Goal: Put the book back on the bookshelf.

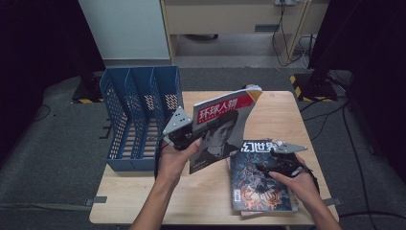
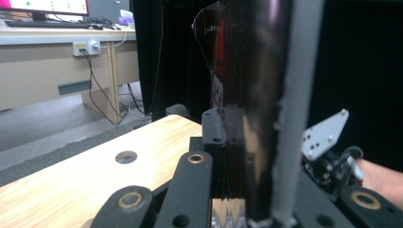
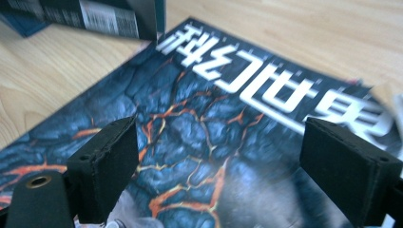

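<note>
1. Overhead, a wooden tabletop (image 1: 191,191) carries a blue file rack (image 1: 139,115) at its left edge; every place below is told from that rack
2. Just to the right of the rack, the left tool (image 1: 184,139) grips a red-banner magazine (image 1: 220,127) by its lower left edge and holds it raised and roughly upright, its portrait cover facing the person
3. From the left gripper view, the jaws are closed on that magazine (image 2: 247,118), which rises between them as a dark sheet seen nearly edge-on
4. Farther right of the rack, beyond the raised magazine, a dark lava-patterned magazine (image 1: 261,179) lies flat on the tabletop, on top of another one whose edges peek out beneath
5. Above that flat magazine's upper part is the right tool (image 1: 268,165), held in the person's right hand (image 1: 299,184)
6. From the right gripper view, its jaws stand wide apart with nothing between them, over the lava cover (image 3: 199,137)
</note>
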Motion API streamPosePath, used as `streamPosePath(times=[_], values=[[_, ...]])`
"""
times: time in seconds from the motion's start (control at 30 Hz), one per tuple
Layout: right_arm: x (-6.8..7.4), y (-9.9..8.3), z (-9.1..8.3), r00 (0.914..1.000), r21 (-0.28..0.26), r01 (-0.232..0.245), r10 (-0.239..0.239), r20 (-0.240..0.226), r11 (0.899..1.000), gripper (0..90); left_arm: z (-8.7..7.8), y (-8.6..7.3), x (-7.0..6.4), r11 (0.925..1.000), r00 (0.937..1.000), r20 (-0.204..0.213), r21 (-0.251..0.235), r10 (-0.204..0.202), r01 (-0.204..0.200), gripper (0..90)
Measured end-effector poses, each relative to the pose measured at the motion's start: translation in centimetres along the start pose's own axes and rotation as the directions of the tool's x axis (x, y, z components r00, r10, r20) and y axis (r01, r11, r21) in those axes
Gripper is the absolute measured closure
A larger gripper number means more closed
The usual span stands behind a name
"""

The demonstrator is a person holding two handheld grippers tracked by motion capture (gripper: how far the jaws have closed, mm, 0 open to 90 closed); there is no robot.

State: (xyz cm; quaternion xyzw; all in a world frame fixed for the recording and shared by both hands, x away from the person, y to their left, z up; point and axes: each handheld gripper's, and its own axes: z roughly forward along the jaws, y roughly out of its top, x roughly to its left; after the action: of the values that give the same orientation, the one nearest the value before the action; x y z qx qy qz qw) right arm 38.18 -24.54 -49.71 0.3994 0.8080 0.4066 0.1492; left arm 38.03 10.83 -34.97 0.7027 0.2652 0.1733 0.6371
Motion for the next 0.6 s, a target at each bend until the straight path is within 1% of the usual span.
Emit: streamPosePath(times=[0.03, 0.07, 0.13, 0.27, 0.3, 0.37, 0.4, 0.5, 0.53, 0.6], values=[[0.1, -0.3, 0.3, 1.0000, 0.018, 0.008, -0.008, -0.001, 1.000, 12.3, -0.2, 0.1, 0.1, 1.0000, 1.0000, -0.004, -0.003, 0.000, 0.000, 86.4], [0.1, -0.3, 0.3, 1.0000, 0.018, 0.008, -0.008, -0.001, 1.000, 12.3, -0.4, 0.2, 0.2, 1.0000, 1.0000, -0.008, -0.005, 0.000, 0.000, 86.4], [0.3, -0.5, 0.6, 1.0000, 0.039, 0.007, -0.007, 0.006, 0.999, 11.6, -1.0, 0.5, 0.3, 1.0000, 0.9999, -0.015, -0.009, 0.002, -0.003, 86.3], [0.5, -0.7, 1.1, 0.9996, 0.030, 0.012, -0.013, 0.024, 0.999, 11.4, -2.0, 0.9, 0.6, 0.9999, 0.9996, -0.028, -0.015, 0.004, -0.004, 86.3], [0.6, -0.7, 1.1, 0.9993, 0.029, 0.020, -0.021, 0.031, 0.999, 10.8, -2.4, 1.0, 0.8, 0.9998, 0.9994, -0.034, -0.020, 0.003, -0.004, 86.3], [0.6, -0.8, 1.1, 0.9991, 0.028, 0.023, -0.024, 0.035, 0.999, 10.6, -2.7, 1.2, 0.9, 0.9998, 0.9992, -0.039, -0.021, 0.005, -0.006, 86.3], [0.7, -0.9, 1.2, 0.9986, 0.017, 0.031, -0.032, 0.042, 0.999, 10.5, -2.9, 1.3, 1.0, 0.9998, 0.9991, -0.043, -0.021, 0.004, -0.005, 86.3], [0.8, -1.0, 1.2, 0.9982, 0.021, 0.036, -0.037, 0.047, 0.999, 10.4, -3.3, 1.5, 1.1, 0.9997, 0.9988, -0.049, -0.020, 0.009, -0.010, 86.3], [0.8, -1.0, 1.2, 0.9976, 0.021, 0.048, -0.049, 0.049, 0.999, 10.3, -3.5, 1.6, 1.1, 0.9997, 0.9986, -0.052, -0.022, 0.009, -0.010, 86.3], [0.8, -1.0, 1.2, 0.9976, 0.020, 0.046, -0.047, 0.051, 0.999, 10.3, -3.9, 1.7, 1.2, 0.9996, 0.9984, -0.055, -0.025, 0.010, -0.011, 86.3]])
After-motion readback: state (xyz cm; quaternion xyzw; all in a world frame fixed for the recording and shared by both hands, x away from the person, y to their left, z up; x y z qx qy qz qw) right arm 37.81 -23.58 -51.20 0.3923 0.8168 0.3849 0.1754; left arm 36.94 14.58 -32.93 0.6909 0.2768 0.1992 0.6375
